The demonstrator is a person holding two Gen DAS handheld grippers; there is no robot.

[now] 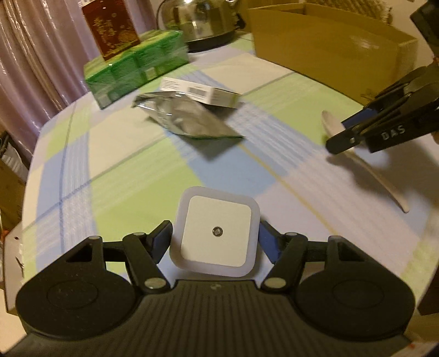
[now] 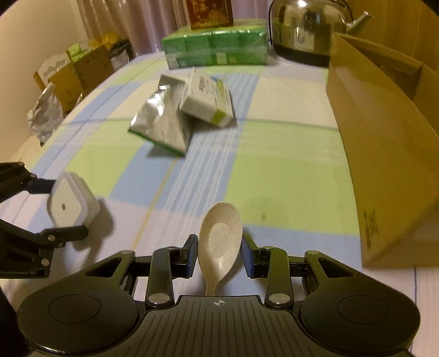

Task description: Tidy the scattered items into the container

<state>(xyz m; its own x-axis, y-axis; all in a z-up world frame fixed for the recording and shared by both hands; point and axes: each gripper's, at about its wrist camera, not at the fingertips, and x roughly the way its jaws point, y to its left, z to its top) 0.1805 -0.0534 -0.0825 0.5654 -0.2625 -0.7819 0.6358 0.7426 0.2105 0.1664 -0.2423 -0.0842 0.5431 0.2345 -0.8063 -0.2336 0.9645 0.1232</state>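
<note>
A white square night light sits between the pads of my left gripper, which is shut on it and holds it just above the checked tablecloth. The right wrist view shows the night light lifted, with its shadow below. My right gripper is shut on a cream spoon, bowl forward. In the left wrist view the right gripper is at the right, the spoon's handle trailing down. The open cardboard box stands at the right. A silver pouch and a small white-green box lie mid-table.
At the far side stand a green shrink-wrapped pack with a red tin on it, and a steel kettle. Cartons and a foil bag sit beyond the table's left edge.
</note>
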